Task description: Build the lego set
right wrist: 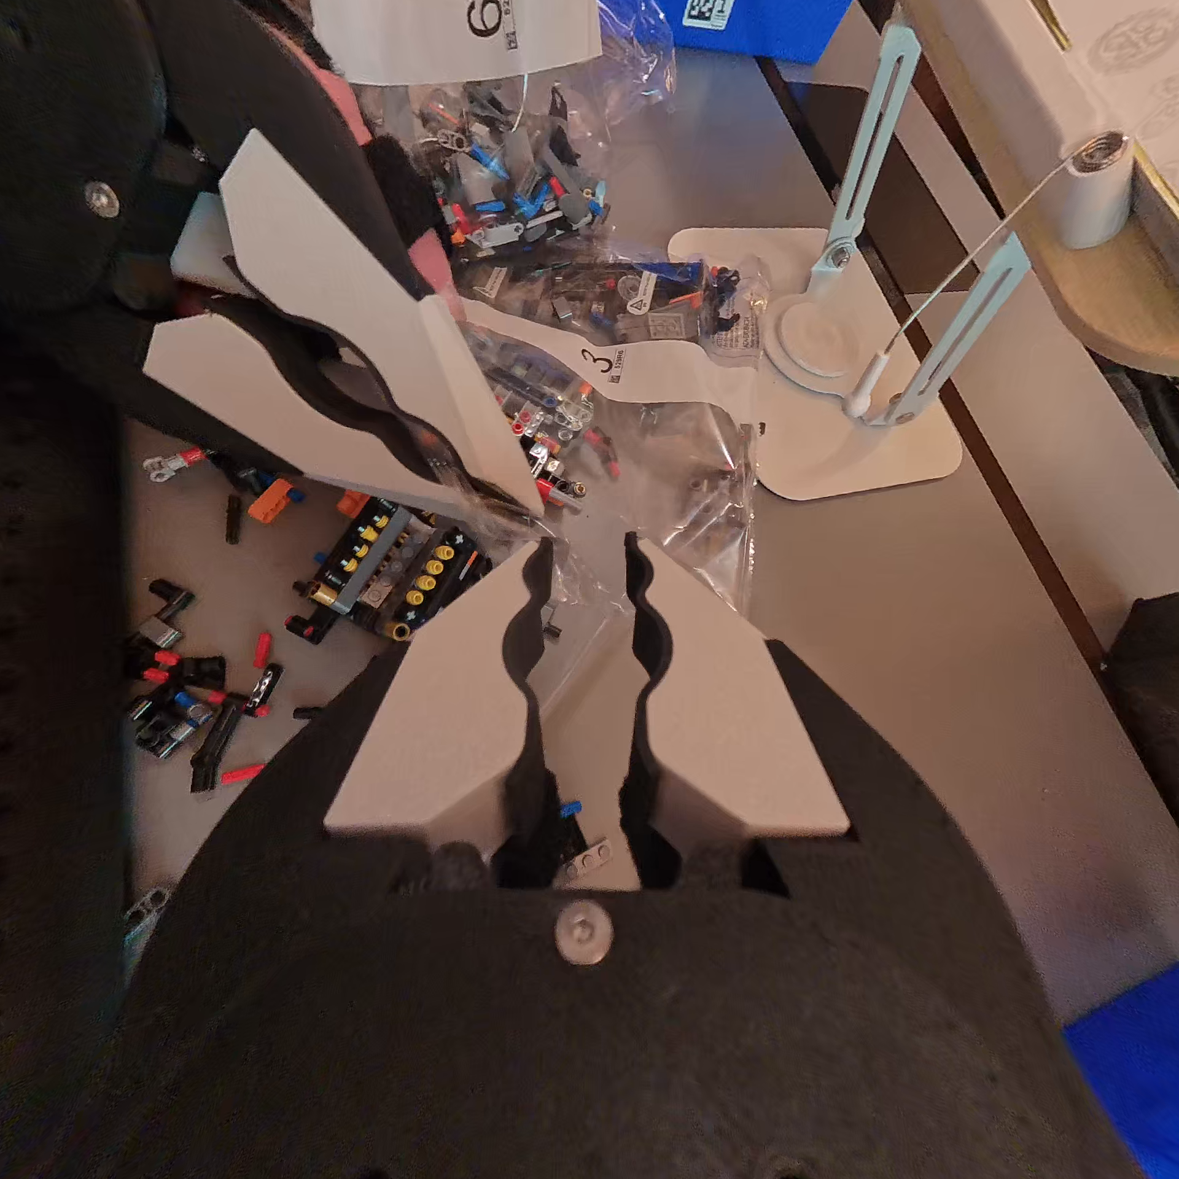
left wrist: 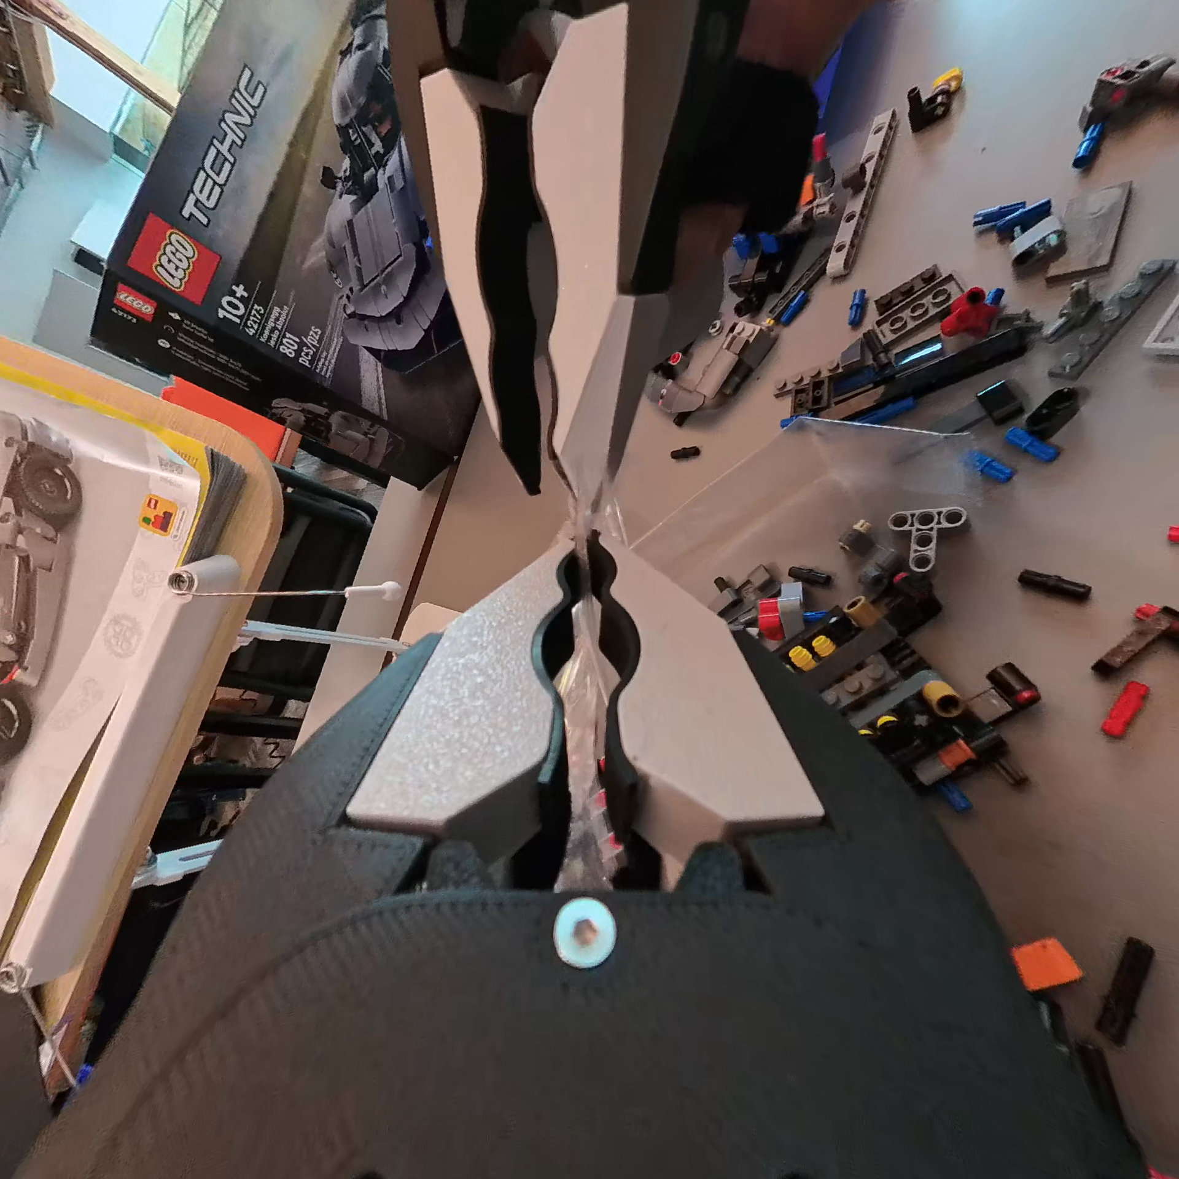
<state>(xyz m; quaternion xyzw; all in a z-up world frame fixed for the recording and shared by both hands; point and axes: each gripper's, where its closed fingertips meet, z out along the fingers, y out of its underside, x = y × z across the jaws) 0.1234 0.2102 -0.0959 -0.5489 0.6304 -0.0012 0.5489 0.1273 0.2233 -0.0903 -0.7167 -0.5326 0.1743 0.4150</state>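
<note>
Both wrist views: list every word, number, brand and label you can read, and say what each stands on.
I do not copy out writing; these things bear it.
Dark set box: large and small print, legible.
Instruction booklet: small marks, blurred.
Clear bag: legible print on its white strip.
Second bag: print on its white strip, cut off.
Small inner bags: fine print, too small.
Blue box: square code tag.
</note>
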